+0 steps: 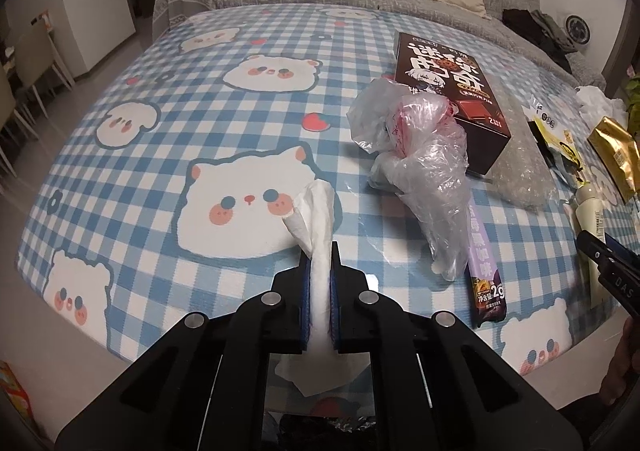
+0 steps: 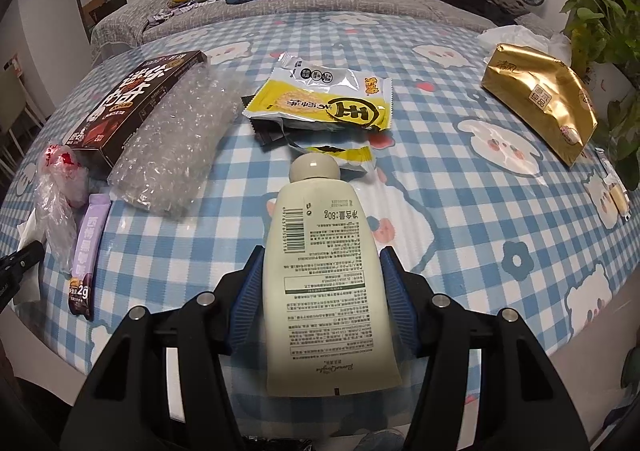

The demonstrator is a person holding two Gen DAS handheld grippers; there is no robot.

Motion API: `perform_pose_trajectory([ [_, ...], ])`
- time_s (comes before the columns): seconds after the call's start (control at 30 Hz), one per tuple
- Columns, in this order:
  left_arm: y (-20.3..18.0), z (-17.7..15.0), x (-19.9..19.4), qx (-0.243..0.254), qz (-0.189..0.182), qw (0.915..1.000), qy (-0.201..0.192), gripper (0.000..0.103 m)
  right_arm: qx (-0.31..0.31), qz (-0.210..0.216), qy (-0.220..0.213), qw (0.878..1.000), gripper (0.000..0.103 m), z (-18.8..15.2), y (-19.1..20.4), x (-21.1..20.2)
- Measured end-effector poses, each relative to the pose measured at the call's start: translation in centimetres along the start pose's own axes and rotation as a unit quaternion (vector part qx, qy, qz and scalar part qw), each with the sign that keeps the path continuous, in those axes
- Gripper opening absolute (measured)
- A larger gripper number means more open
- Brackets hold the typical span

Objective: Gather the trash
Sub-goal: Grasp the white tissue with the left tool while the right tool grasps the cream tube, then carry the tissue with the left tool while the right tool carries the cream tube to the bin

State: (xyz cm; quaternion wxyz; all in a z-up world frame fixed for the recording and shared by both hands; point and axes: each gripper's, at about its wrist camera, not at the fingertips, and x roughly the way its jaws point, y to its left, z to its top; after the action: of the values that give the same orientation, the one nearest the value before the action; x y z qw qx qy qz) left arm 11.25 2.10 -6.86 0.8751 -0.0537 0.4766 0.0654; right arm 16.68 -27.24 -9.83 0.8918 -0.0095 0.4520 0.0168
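**Both grippers hold trash above a checked tablecloth**

The left gripper (image 1: 320, 255) is clamped on a crumpled white tissue (image 1: 316, 211), which sticks up past its fingertips and hangs out below them. The right gripper (image 2: 322, 255) holds a cream-coloured lotion tube (image 2: 320, 251) between its blue pads (image 2: 246, 299), cap pointing away, the printed back label facing the camera.

Both are over a table covered by a blue-and-white checked cloth (image 1: 168, 123) printed with white bears. On it lie a crumpled clear plastic bag (image 1: 416, 155), resting partly on a purple sachet (image 1: 486, 271) and touching a dark brown chocolate box (image 1: 448, 79). Just beside the box is a roll of bubble wrap (image 2: 176, 147). Near the tube's cap are torn yellow snack wrappers (image 2: 320, 99). A gold foil pack (image 2: 540, 99) sits well apart on the right, near a green houseplant (image 2: 604, 23). Behind the table stands a grey sofa (image 2: 320, 11) strewn with clothes.
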Motion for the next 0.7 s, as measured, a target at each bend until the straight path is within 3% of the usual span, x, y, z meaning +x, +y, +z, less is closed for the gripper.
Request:
perform_pose_trajectory([
  [0.7,0.0,-1.9,-3.4,0.001,-0.018,0.9997,-0.013,0.007,-0.005,0.011,-0.015,1.000,0.055,-1.1,1.6,-3.1],
])
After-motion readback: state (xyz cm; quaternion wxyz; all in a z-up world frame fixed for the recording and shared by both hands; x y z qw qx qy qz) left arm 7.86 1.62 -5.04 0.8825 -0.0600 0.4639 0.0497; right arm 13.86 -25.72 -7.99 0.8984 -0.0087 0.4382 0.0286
